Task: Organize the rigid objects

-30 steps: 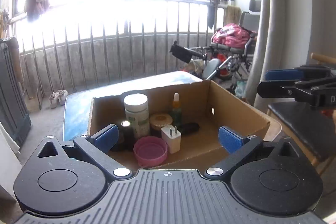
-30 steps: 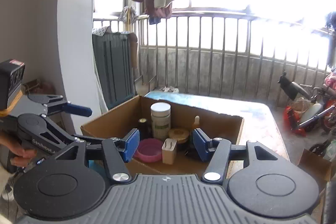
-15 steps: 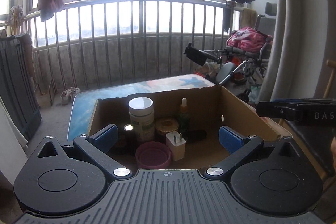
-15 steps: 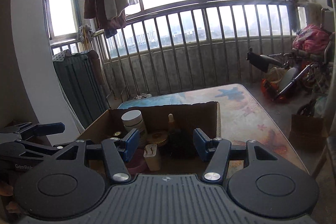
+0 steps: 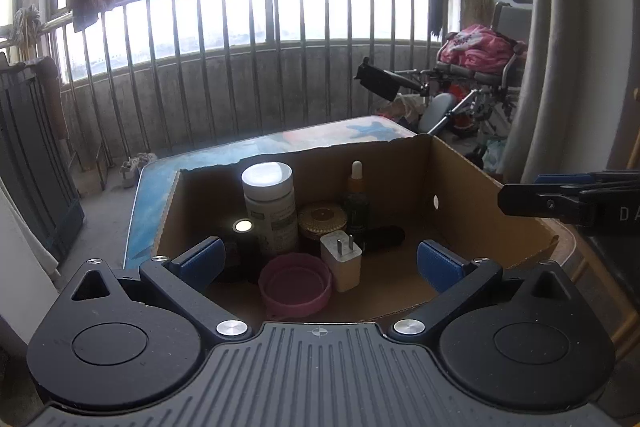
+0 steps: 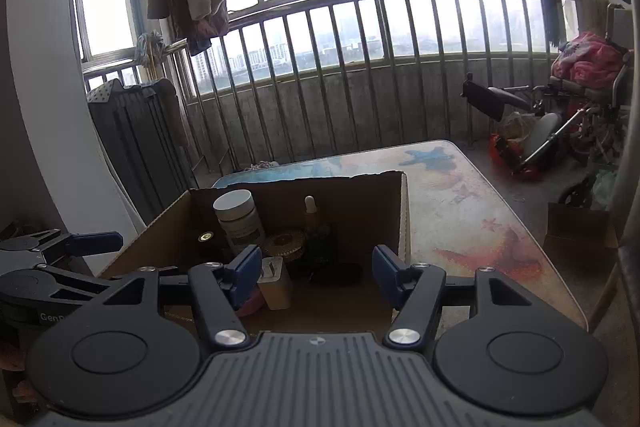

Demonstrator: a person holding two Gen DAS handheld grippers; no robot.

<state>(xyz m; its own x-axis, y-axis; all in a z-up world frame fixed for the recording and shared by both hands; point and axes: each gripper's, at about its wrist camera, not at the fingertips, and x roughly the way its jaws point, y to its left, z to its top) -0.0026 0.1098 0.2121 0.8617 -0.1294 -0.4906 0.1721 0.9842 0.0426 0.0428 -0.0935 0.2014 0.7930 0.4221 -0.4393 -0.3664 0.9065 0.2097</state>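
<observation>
An open cardboard box [image 5: 476, 195] [image 6: 356, 195] on the table holds a white-lidded jar [image 5: 269, 207] [image 6: 239, 219], a dropper bottle [image 5: 357, 203] [image 6: 314, 227], a round gold tin [image 5: 322, 221] [image 6: 285, 243], a small dark bottle [image 5: 242, 247], a pink lid [image 5: 295, 285], a white plug adapter [image 5: 341, 261] [image 6: 275, 285] and a flat black item [image 5: 386, 237] [image 6: 338, 273]. My left gripper [image 5: 320, 261] hangs open at the box's near edge, nothing between its fingers. My right gripper [image 6: 314, 273] hovers at the box's near side, its jaws opening, empty.
The box stands on a table with a blue and orange printed top [image 6: 472, 211] [image 5: 144, 211]. A metal railing [image 6: 360, 83] runs behind. A wheelchair with pink cloth [image 6: 576, 99] stands at the right, a dark folded rack [image 6: 132, 139] at the left.
Both views have dipped and steadied on the box, which now sits closer and lower. The right view has rolled level, and its fingers stand slightly wider apart.
</observation>
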